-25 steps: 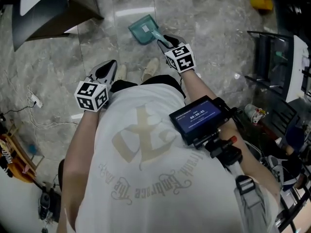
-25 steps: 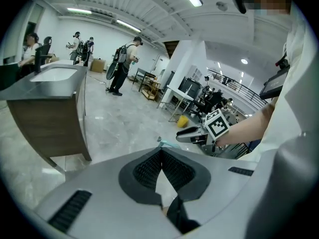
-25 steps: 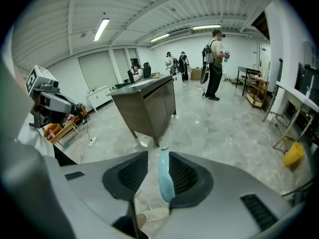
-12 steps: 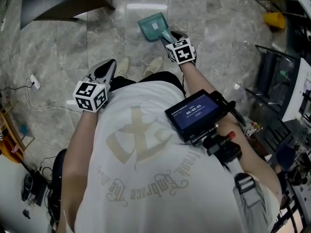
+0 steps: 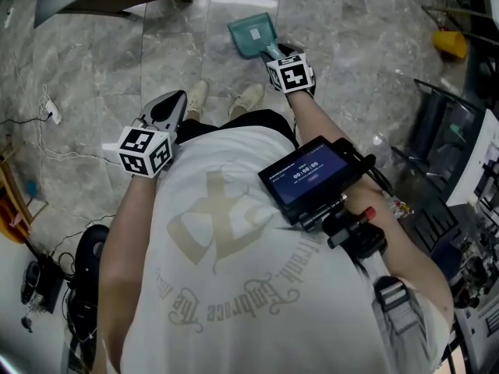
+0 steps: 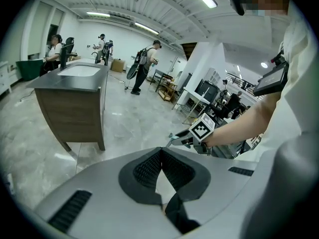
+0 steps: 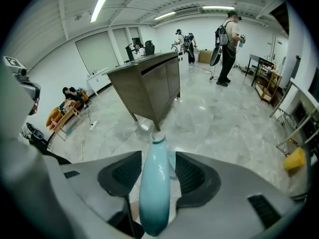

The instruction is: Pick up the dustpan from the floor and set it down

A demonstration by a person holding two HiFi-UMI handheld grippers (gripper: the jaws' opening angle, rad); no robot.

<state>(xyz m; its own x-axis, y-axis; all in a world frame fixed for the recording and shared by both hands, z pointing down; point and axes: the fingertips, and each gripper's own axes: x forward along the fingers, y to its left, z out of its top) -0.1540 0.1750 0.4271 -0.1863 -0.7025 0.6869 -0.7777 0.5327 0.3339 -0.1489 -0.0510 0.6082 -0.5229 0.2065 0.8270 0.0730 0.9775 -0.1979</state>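
— The left tongs [image 6: 160, 152]?
— Pressed together on nothing; well apart from the teal plastic dustpan [image 5: 251, 34], which lies on the grey marble floor [image 5: 355, 49] ahead of the person's pale shoes [image 5: 248, 98].
— And the right tongs [image 7: 155, 159]?
— Spread wide, having just been opening; the dustpan's pale teal handle [image 7: 153, 188] runs between the pads, squeezed by neither.

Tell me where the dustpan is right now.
Head view, top centre: the dustpan lies on the marble floor ahead of the person's shoes, its handle between the right tongs, whose jaws have just been opening.
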